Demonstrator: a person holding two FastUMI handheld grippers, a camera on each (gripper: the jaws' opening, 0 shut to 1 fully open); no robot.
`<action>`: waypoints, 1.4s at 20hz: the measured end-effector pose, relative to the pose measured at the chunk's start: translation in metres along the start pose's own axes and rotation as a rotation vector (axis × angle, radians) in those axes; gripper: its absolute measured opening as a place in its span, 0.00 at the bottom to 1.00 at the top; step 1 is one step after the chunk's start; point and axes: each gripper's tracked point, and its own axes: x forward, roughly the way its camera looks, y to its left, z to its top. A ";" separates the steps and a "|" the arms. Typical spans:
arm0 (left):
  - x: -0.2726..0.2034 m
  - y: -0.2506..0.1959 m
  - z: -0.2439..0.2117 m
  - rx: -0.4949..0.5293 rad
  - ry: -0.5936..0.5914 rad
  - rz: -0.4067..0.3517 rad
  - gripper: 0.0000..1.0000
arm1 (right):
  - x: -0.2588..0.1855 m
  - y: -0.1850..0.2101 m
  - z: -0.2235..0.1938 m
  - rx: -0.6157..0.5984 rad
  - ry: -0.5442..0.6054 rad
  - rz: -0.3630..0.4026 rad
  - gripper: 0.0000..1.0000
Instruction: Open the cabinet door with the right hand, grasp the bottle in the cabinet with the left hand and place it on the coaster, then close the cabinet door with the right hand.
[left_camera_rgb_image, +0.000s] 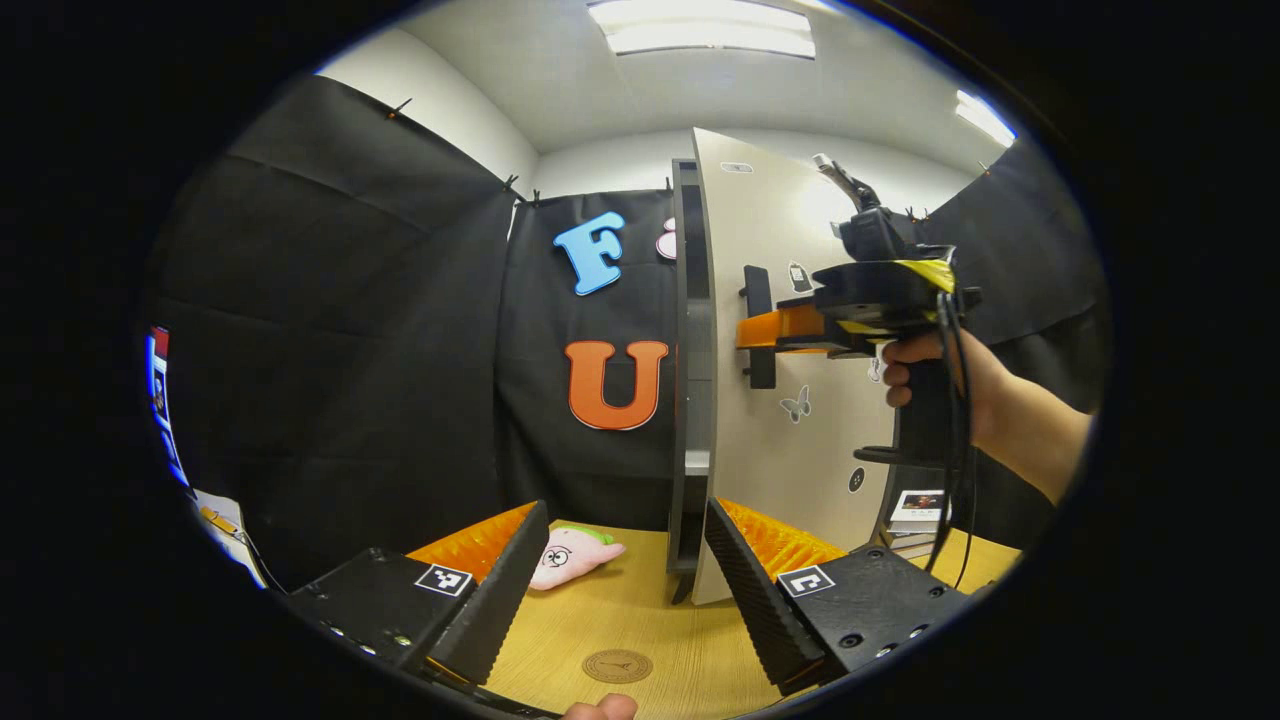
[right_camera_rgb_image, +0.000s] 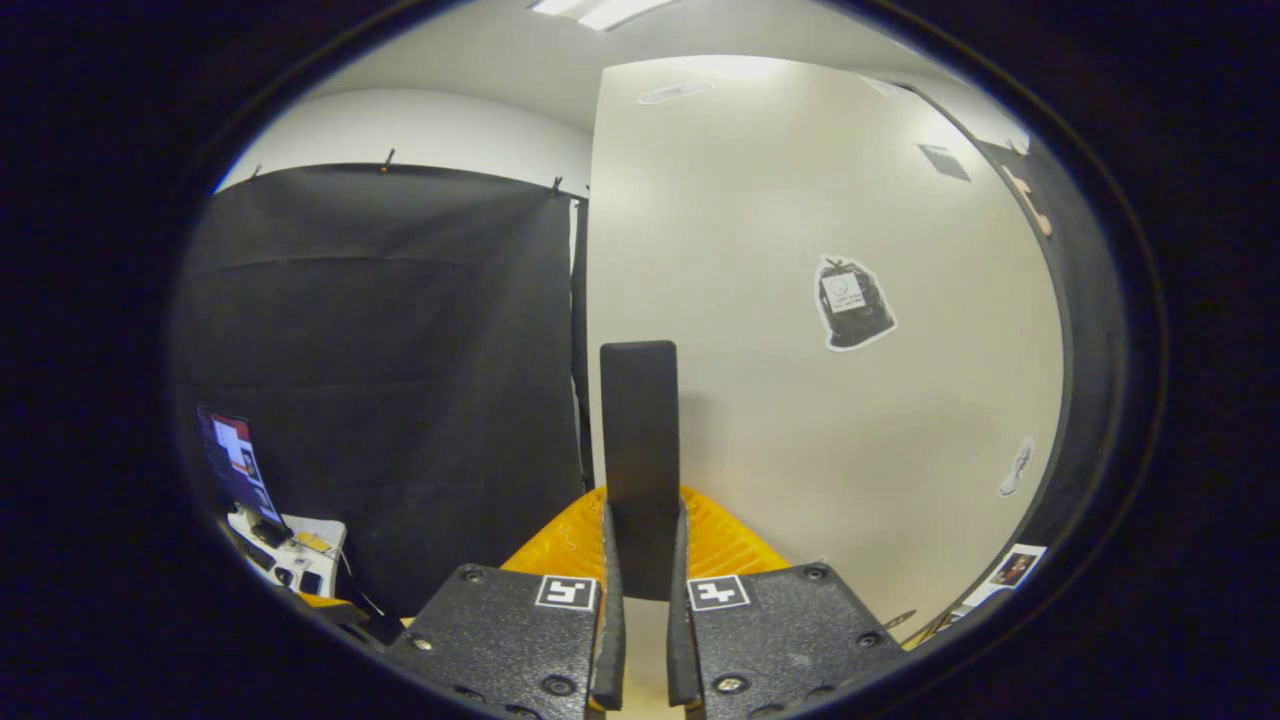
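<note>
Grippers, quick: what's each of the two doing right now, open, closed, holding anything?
Left gripper: open, holding nothing, above the table.
Right gripper: closed on the cabinet door handle, both fingers pressing on it.

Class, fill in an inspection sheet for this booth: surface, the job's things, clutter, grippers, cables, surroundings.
Surface: wooden table.
Job's things: cabinet door swung partly open; round coaster bare; bottle nothing seen.
Clutter: pink plush toy near the cabinet.
Grippers: right gripper shut on the door handle; left gripper open, holding nothing.
Cables: black cable hangs from the right gripper.
Surroundings: black cloth walls, ceiling light.
</note>
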 end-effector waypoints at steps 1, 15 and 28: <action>-0.002 -0.001 0.002 0.001 -0.001 -0.002 0.95 | -0.005 0.000 0.000 0.001 -0.001 0.001 0.20; 0.005 -0.023 -0.002 -0.018 0.004 -0.071 0.95 | -0.059 -0.013 0.000 0.013 -0.005 -0.019 0.20; 0.019 -0.064 0.006 -0.033 0.009 -0.149 0.95 | -0.089 -0.039 0.003 0.046 -0.037 -0.214 0.19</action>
